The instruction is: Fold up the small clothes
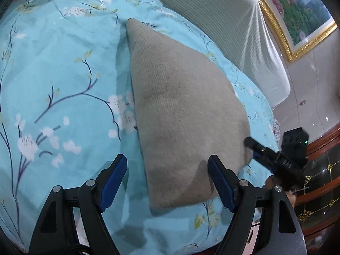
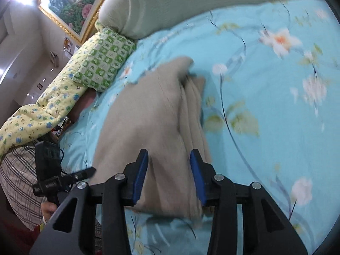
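A grey-beige knitted garment [image 1: 182, 110] lies folded flat on the blue floral bedspread [image 1: 63, 80]. My left gripper [image 1: 167, 165] is open, its fingers to either side of the garment's near edge, just above it. The right gripper [image 1: 252, 146] shows at the garment's right edge in the left wrist view. In the right wrist view the garment [image 2: 148, 116] lies with stacked folded layers at its right side. My right gripper [image 2: 169, 159] is open, its jaws set on either side of the near end of the garment. The right view is motion-blurred.
A white ribbed headboard cushion [image 1: 223, 21] runs along the far side of the bed. A green patterned pillow [image 2: 106, 61] and a yellow quilt [image 2: 42, 114] lie at the left. A gold-framed picture [image 1: 297, 10] hangs on the wall. A dark wooden cabinet [image 1: 318, 191] stands beside the bed.
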{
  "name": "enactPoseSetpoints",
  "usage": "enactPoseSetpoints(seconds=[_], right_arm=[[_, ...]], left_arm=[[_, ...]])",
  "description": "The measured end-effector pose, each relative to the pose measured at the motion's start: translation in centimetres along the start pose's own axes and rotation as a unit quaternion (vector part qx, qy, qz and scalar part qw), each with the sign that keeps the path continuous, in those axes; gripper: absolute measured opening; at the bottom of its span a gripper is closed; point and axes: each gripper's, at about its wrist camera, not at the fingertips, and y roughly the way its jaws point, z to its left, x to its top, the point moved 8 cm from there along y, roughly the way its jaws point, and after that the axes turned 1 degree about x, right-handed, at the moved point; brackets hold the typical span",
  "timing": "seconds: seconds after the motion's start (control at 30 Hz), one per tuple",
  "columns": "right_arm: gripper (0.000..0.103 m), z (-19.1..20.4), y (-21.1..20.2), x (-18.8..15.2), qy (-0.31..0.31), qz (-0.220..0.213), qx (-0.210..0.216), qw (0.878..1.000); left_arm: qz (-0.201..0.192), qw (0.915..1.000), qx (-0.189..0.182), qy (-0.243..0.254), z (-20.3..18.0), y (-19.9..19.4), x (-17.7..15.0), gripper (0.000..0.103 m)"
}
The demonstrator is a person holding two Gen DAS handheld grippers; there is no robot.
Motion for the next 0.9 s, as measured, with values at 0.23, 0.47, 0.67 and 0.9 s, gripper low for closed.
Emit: enactPoseSetpoints(seconds=[0.23,0.47,0.67,0.9], right_arm=[[0.009,1.7,-1.8,0.9,-0.040,-0.007,0.001,0.999],[0.008,-2.7,1.5,-3.2,-0.094,0.052,-0.102,0.989],[0.025,-2.1,-0.5,-2.7,-0.054,0.041,-0.079,0.995],[0.033,3.0,-3.6,4.2,-0.041,-0.049,0.002,0.998]], left_arm=[[0.028,0.9970,0.060,0.038,0.7,2.1,-0.8,0.078],[0.022,0.9928,0.088,0.079,0.1,2.8,-1.3,0.079],[-0.016,0.9931,0.073,0.090,-1.2,-0.4,-0.6,0.074],[-0.081,0.9903,-0.009,0.113,-6.1,-2.9,6.8,0.076]])
